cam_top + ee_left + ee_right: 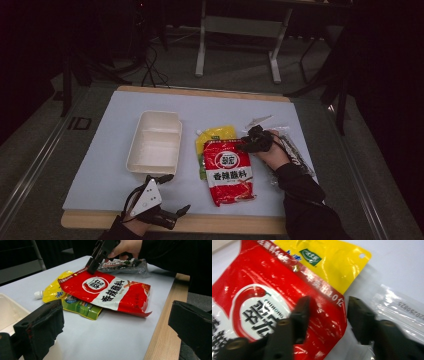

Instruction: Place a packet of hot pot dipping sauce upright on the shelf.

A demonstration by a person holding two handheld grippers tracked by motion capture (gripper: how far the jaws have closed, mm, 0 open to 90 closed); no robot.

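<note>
I had the right gripper down at the far right corner of the red sauce pouch, and the whole next move seemed to me to turn on that corner. In the right gripper view the jaws stood apart, released, with the pouch's corner edge lying between them: one jaw over the red printed face, the other off the edge above the clear dark-filled packet. I could not tell whether either jaw touched the film yet.

The red sauce pouch lay flat on the pale mat, its long axis running from the corner at my right jaws back toward the near table edge. Its far end overlapped the yellow spout pouch, which stuck out beyond and to the far side of the jaws. The clear packet lay just beside the pouch on the outer side, under my right hand.

My left gripper hung near the front edge of the table, jaws wide apart and holding nothing, with the white two-compartment tray just ahead of it and the red pouch well off to its side. So the right hand was plainly the nearer one, and I judged a pinch on that corner would be the natural grasp.
</note>
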